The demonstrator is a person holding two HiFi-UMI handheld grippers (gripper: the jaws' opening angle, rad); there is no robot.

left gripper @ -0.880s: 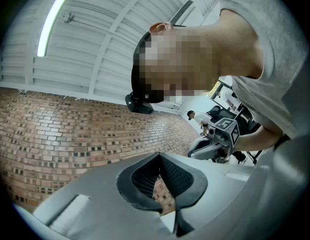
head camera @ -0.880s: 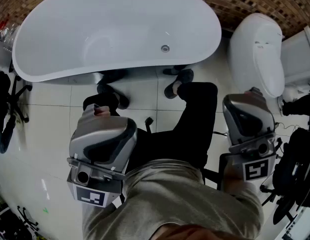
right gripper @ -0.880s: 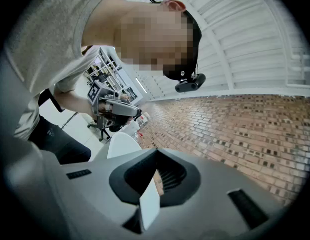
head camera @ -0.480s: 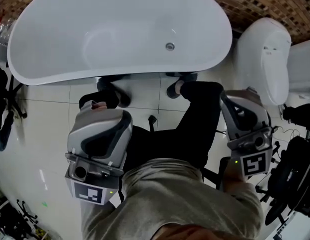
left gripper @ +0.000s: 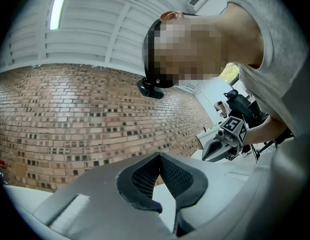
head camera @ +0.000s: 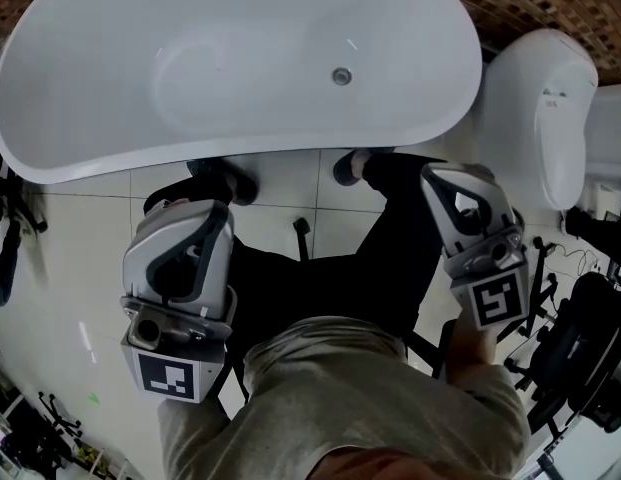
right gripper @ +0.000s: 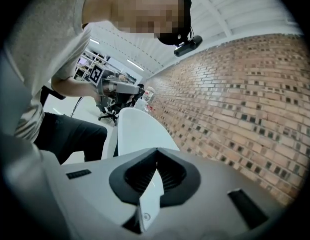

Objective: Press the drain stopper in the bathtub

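**Asker:** Where is the drain stopper from where you stand?

**Me:** It's ahead of me and below, a small round metal disc [head camera: 341, 76] in the floor of the white bathtub [head camera: 110, 138], toward the tub's right end. The tub's long axis runs across me, left to right. Its near rim lies between both my grippers and the stopper.

**Asker:** Which one is closer?

**Me:** My right gripper [head camera: 445, 173], I judge. The stopper lies forward and a little to its left. My left gripper [head camera: 190, 210] is well apart from it and would have to cross further to the right. Both are held over the tiled floor, short of the rim.

**Asker:** Are you holding anything?

**Me:** No. In each gripper view the two jaws are pressed together at the tips, with nothing pinched between them. A closed tip should suit a downward push on the disc.

**Asker:** Any writing to read?

**Me:** None I can read. The marker cube on each gripper [head camera: 168, 376] carries only black-and-white squares. The toilet [head camera: 535, 118] to the right of the tub has a small mark on its lid, too small to make out.
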